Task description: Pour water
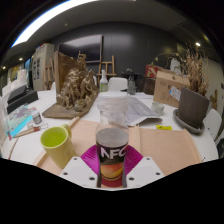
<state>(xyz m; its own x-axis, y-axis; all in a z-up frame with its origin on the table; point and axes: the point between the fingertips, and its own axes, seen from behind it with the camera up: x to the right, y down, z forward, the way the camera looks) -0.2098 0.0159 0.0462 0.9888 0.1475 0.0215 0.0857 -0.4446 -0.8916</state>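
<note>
While the gripper (113, 172) occupies the bottom centre of the frame, a paper cup (112, 155) marked "NFC" in white on a dark red band stands upright between its two fingers. The pink pads (91, 157) flank the cup on both sides and appear to meet its wall, so the jaws are set narrow and clamped on the cup. The cup's rim is grey and its mouth faces up; its contents cannot be made out.

To the lower left of the frame, just beside the left finger, stands a yellow-green cup (56, 146), upright, apart from the held cup, open at the top. Both cups sit over a light wooden table (170, 148) that spreads across the middle of the frame.

Further back, left of centre, a brown sculpted figure (77, 88) rests on a flat board on the table. At centre, beyond the held cup, lies a spread of white sheets (120, 106). A small yellow item (163, 127) lies on the table at right of centre; its kind cannot be determined. At the right edge of the frame a dark laptop (192, 107) stands open. At the far left lie assorted items, including a dark device (19, 98) and a small bottle (37, 118).

Upper frame shows a room with shelving and cardboard boxes (168, 85) behind the table, and a bright ceiling light strip (45, 15) at upper left.
</note>
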